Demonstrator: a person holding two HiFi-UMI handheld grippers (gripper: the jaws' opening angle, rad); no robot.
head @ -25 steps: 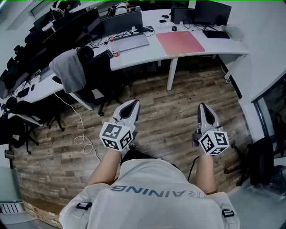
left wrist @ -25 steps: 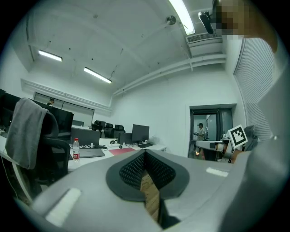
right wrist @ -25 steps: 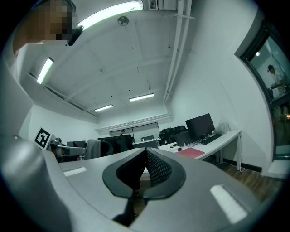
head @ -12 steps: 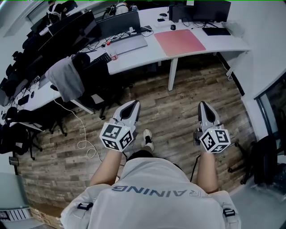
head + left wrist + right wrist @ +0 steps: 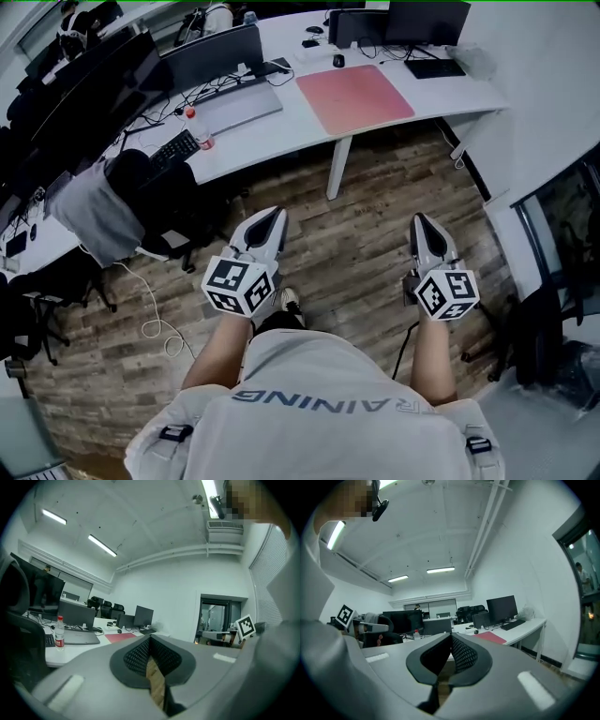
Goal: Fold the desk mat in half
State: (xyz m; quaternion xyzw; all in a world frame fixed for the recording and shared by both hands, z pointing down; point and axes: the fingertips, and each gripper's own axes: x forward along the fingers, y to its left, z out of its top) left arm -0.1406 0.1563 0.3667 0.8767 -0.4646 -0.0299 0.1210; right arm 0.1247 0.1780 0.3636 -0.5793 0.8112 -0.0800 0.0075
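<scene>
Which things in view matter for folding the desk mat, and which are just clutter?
Job: pink desk mat on the white desk; left gripper and right gripper, both shut and empty.
Clutter: water bottle, black keyboard, monitor, mouse, chair with grey jacket.

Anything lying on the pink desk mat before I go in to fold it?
Nothing shows on the pink desk mat; its top looks bare. A mouse sits just beyond its far edge, off it. The part of the white desk beneath the mat is covered.
</scene>
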